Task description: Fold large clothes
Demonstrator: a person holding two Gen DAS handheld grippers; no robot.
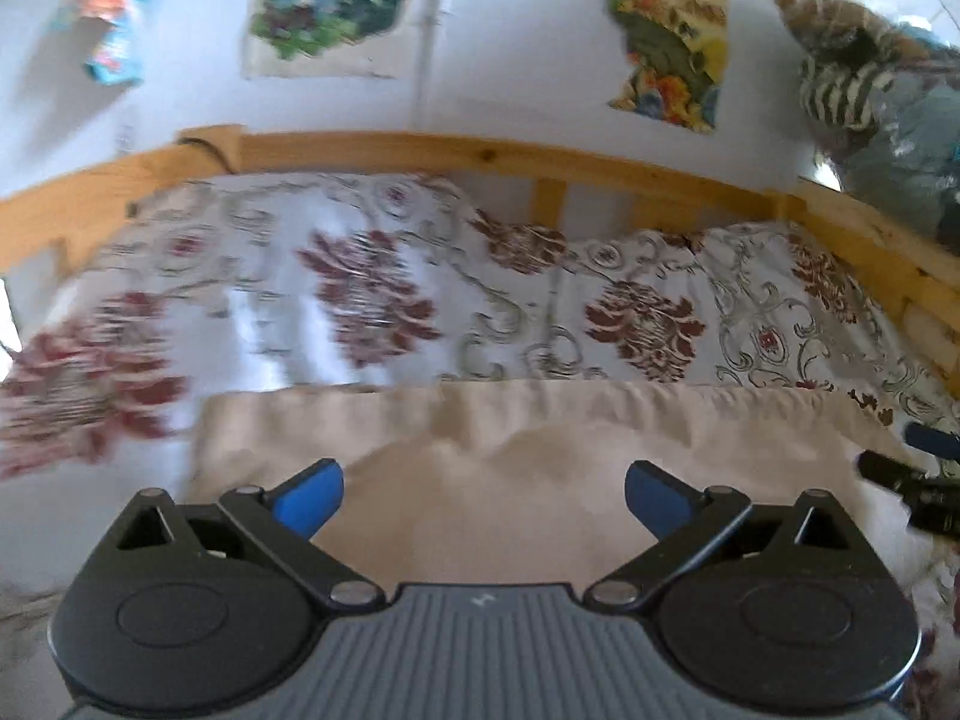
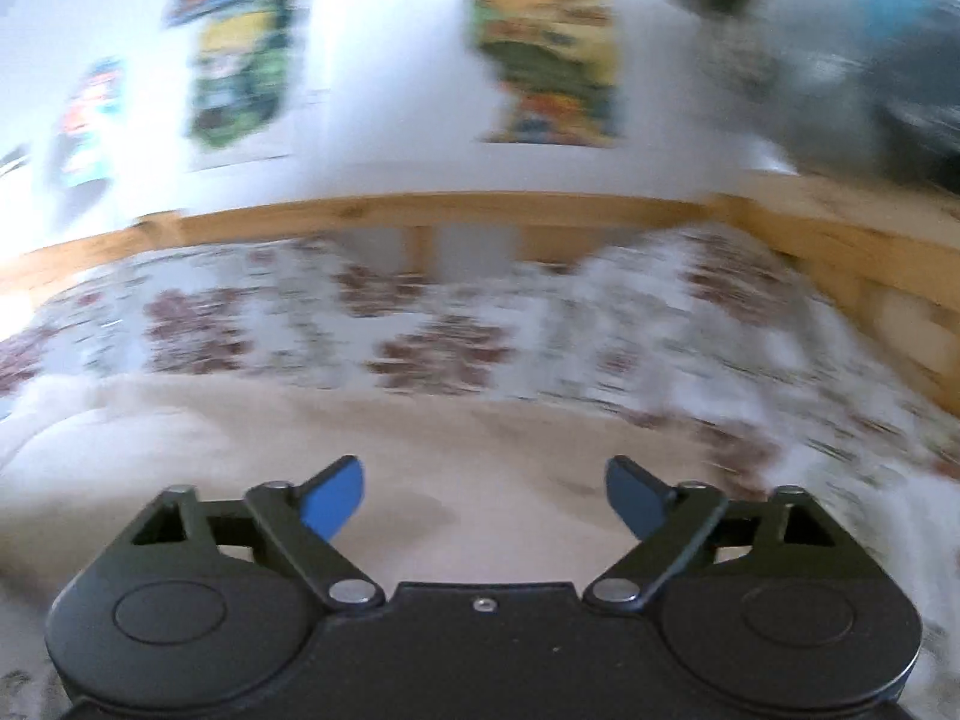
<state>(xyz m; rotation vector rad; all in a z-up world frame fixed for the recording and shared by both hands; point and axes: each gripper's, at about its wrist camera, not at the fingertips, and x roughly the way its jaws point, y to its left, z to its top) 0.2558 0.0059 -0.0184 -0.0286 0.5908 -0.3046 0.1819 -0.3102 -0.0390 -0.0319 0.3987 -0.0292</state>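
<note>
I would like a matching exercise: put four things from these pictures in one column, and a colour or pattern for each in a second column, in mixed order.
Things:
1. garment
2. bedspread
3. bed rail
4. pads of the left gripper

Colours or patterns:
A. blue
B. white with dark red flowers
C. plain beige
D. light wood

Pairs: 1-C, 2-B, 3-D, 4-A
</note>
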